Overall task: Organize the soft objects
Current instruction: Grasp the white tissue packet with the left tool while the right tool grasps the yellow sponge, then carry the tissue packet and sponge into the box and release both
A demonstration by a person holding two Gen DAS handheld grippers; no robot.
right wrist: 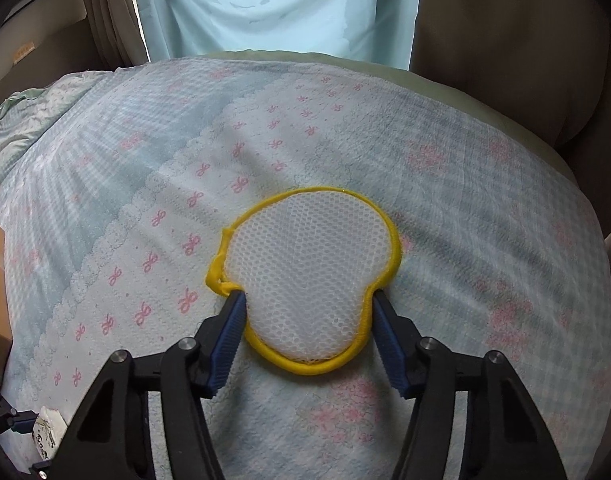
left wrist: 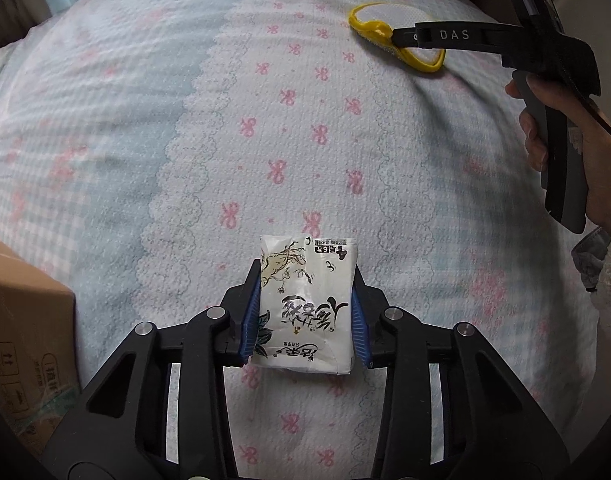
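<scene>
1. Clearly, the left gripper (left wrist: pixel 305 300) has its jaws closed partway on a white tissue pack (left wrist: pixel 305 304), both blue pads pressed against the pack's sides above the bedspread (left wrist: pixel 225 120).
2. Only the left wrist view shows the cardboard box (left wrist: pixel 25 320) at the bed's left edge in full, and the person's right hand (left wrist: pixel 565 140) wrapped around the other tool's handle.
3. From that view the right gripper (left wrist: pixel 397 38) reaches a yellow-rimmed mesh pad (left wrist: pixel 397 36) far across the bed, but its jaws cannot be read there.
4. Seen from the right wrist, the right gripper (right wrist: pixel 309 300) has its jaws spread wide, both pads touching the narrow waist of the mesh pad (right wrist: pixel 309 272), which lies flat on the bedspread (right wrist: pixel 105 160).
5. That view alone shows the pale blue curtain (right wrist: pixel 265 8) behind the bed.
</scene>
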